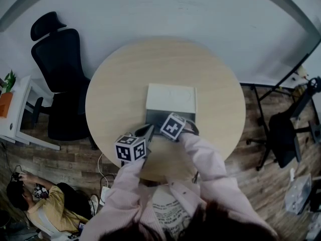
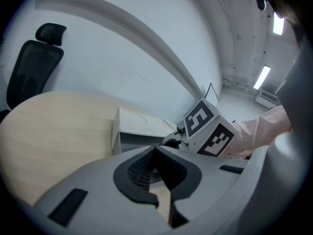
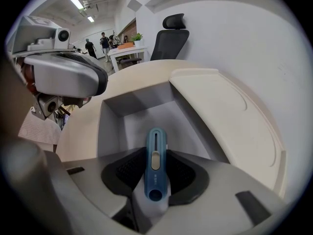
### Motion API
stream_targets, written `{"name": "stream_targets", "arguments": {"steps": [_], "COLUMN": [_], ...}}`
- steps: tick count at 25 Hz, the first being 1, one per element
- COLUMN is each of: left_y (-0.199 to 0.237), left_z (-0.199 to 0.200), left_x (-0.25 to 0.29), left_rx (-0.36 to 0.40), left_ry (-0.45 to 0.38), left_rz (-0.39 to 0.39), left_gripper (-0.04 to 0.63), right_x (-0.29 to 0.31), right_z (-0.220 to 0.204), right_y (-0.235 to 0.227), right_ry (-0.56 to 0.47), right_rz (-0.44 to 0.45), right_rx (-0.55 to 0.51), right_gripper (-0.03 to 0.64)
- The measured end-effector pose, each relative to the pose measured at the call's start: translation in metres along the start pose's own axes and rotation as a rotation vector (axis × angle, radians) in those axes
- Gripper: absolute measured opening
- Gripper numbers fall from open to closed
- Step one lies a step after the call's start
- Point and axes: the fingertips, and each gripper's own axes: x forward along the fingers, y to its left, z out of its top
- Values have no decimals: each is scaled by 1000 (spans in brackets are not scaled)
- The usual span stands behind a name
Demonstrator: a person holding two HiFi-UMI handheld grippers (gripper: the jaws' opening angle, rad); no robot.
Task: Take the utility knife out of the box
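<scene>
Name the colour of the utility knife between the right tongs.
The utility knife is blue; clearest in the right gripper view.

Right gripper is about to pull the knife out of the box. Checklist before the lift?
1. Utility knife between the right gripper pads: ok, a pad on each side of the handle.
2. Knife out of the box: not ok, it is inside.
3. Lid out of the way: ok, folded open behind the box.
4. Left gripper clear of the lift path: ok, shut, empty, beside the box.
5. Box braced against lifting: cannot tell.
</scene>
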Motion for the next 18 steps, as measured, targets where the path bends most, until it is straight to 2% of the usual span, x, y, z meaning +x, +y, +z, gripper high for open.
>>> {"name": "stream_targets", "arguments": {"steps": [4,10,13,18], "left_y": [-1,0,0,-3], "left_z": [1,2,2,5], "left_x": [-1,-5,-6,-5], "left_rx": [-3,-5,-7,-2], "left_ry": [-1,-8,-12,-14], "left_rz": [0,-1,-2,-10], "left_gripper": [5,6,5,6], "right_x": [1,-2,-8,-17], "right_z": [-4,4,6,16], "right_y": [2,9,1,4], "right_ry": [7,-75,-104,-176], "right_rz": [22,70,42,71], "right_rx": [32,86,98,132], "right_gripper": [141,141,142,141]}}
